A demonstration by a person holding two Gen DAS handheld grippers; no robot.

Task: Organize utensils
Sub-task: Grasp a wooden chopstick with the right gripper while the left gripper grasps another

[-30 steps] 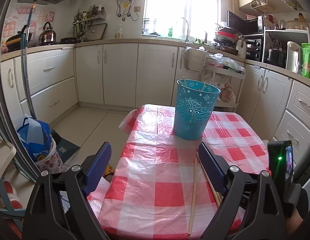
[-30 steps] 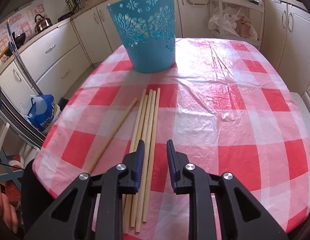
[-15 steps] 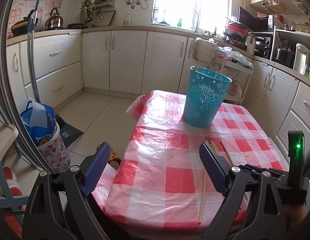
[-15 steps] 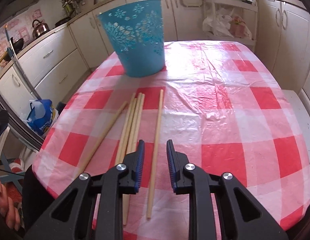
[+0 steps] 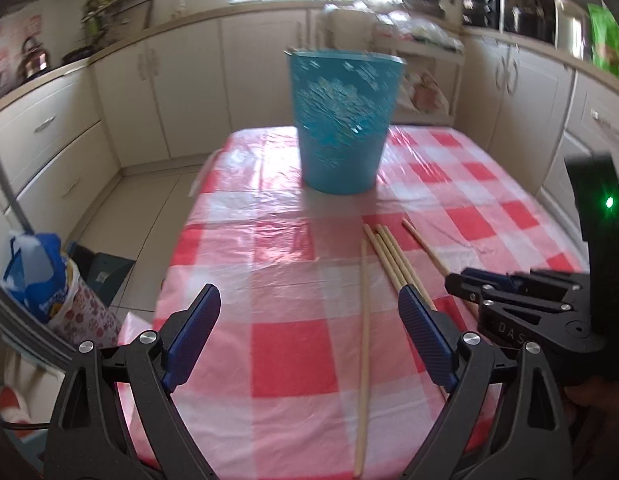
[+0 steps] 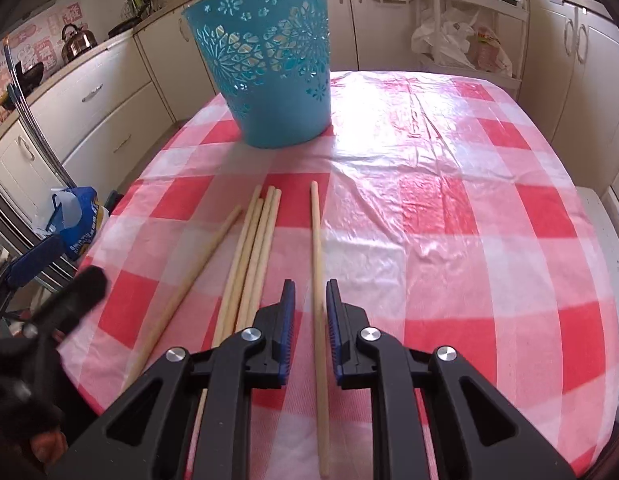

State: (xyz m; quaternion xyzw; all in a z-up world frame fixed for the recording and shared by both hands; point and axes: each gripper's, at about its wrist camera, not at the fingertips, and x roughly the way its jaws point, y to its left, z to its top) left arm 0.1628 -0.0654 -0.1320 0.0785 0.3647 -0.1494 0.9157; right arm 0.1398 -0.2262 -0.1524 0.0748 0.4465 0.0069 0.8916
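The right gripper (image 6: 310,312) is hanging low over the near edge of the table (image 6: 449,208); its two blue pads are standing a little apart, and one wooden chopstick (image 6: 317,264) is lying in the gap between them (the pads are not squeezing it). Three more chopsticks (image 6: 253,256) are lying side by side and touching, just to the left of that one; another single chopstick (image 6: 189,280) is slanting toward the table's left edge. The blue cut-out basket (image 6: 269,80) is standing upright near the far edge of the table, on the red and white checked cloth; some stick tips are poking over its rim. The left gripper (image 5: 309,328) is hovering by the near left corner with its pads wide apart and nothing between them but the slanting chopstick (image 5: 364,320) far below.
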